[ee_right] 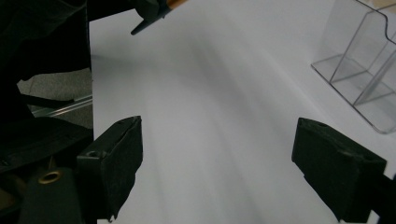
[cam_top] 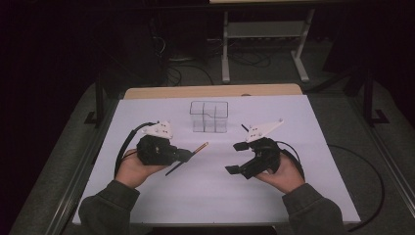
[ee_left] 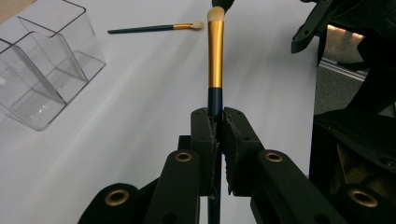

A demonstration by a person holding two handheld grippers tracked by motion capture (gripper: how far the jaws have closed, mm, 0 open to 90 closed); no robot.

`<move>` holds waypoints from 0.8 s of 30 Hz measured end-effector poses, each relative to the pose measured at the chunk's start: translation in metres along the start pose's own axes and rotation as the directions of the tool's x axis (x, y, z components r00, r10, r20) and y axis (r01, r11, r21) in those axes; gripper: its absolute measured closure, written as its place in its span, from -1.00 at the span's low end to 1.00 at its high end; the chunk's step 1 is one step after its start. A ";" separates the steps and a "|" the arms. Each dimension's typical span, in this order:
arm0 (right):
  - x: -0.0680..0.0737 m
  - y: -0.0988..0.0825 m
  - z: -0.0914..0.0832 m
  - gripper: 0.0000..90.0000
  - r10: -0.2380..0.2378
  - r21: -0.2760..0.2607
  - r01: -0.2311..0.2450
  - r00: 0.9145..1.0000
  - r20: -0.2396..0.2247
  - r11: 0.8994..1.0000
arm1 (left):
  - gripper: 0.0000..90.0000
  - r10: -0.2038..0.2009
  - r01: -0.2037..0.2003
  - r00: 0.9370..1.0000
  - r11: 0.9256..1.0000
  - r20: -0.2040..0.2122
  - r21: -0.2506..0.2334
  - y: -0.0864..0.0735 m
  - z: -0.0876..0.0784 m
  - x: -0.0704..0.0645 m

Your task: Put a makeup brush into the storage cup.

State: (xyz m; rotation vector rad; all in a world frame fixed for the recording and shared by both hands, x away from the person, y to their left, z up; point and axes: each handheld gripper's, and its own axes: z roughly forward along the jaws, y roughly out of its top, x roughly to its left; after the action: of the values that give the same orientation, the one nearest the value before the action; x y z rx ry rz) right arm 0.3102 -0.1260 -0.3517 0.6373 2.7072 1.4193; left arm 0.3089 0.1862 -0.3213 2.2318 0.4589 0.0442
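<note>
The left hand-held gripper (ee_left: 215, 122) clamped the makeup brush (ee_left: 215, 60) by its dark handle, bristles outward, likely bound for the clear organizer (cam_top: 209, 116) beyond; the right hand-held gripper (cam_top: 236, 157) gaped empty.

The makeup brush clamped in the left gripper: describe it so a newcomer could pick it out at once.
On the white table, left of the clear organizer, the left gripper clamps a makeup brush by its dark handle. Unlike the second brush lying flat, this one is held up.

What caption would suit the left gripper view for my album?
Left gripper shut on a gold-and-navy makeup brush, with a second brush and a clear organizer on the white table.
</note>
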 end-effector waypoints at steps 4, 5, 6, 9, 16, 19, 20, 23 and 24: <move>0.001 0.008 0.005 -0.62 -0.010 0.006 0.010 1.000 -0.017 1.000 | 0.85 0.009 -0.009 1.000 1.000 0.007 -0.005 -0.001 0.000 0.000; 0.002 0.010 0.006 -0.61 -0.011 0.008 0.011 1.000 -0.022 1.000 | 0.85 0.006 -0.006 1.000 1.000 0.008 -0.009 -0.001 0.001 -0.001; 0.002 0.012 0.007 -0.60 -0.011 0.011 0.011 1.000 -0.028 1.000 | 0.85 0.010 -0.010 1.000 1.000 0.008 -0.008 -0.002 0.001 -0.001; 0.003 0.018 0.011 -0.57 -0.017 0.017 0.018 0.999 -0.041 1.000 | 0.85 0.014 -0.014 1.000 1.000 0.015 -0.007 -0.003 0.002 -0.001; 0.004 0.027 0.021 -0.52 -0.039 0.031 0.041 0.997 -0.067 0.999 | 0.85 0.012 -0.012 1.000 1.000 0.029 -0.024 -0.004 0.004 -0.004; 0.005 0.030 0.023 -0.47 -0.041 0.029 0.044 0.996 -0.081 0.999 | 0.85 0.020 -0.019 0.999 0.999 0.031 -0.027 -0.005 0.004 -0.005; 0.005 0.031 0.024 -0.45 -0.040 0.028 0.042 0.995 -0.087 0.999 | 0.85 0.022 -0.021 0.999 0.999 0.033 -0.027 -0.005 0.004 -0.005; 0.005 0.033 0.026 -0.34 -0.040 0.028 0.043 0.994 -0.101 0.999 | 0.85 0.023 -0.022 0.999 0.999 0.036 -0.034 -0.006 0.005 -0.005; 0.005 0.034 0.027 -0.30 -0.044 0.026 0.047 0.993 -0.108 0.999 | 0.85 0.023 -0.022 0.999 0.999 0.037 -0.034 -0.006 0.004 -0.005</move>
State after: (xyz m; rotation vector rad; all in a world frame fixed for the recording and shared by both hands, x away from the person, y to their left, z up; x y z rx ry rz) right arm 0.3224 -0.0861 -0.3397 0.5106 2.8086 1.4481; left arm 0.3029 0.1846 -0.3280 2.2015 0.4100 0.0219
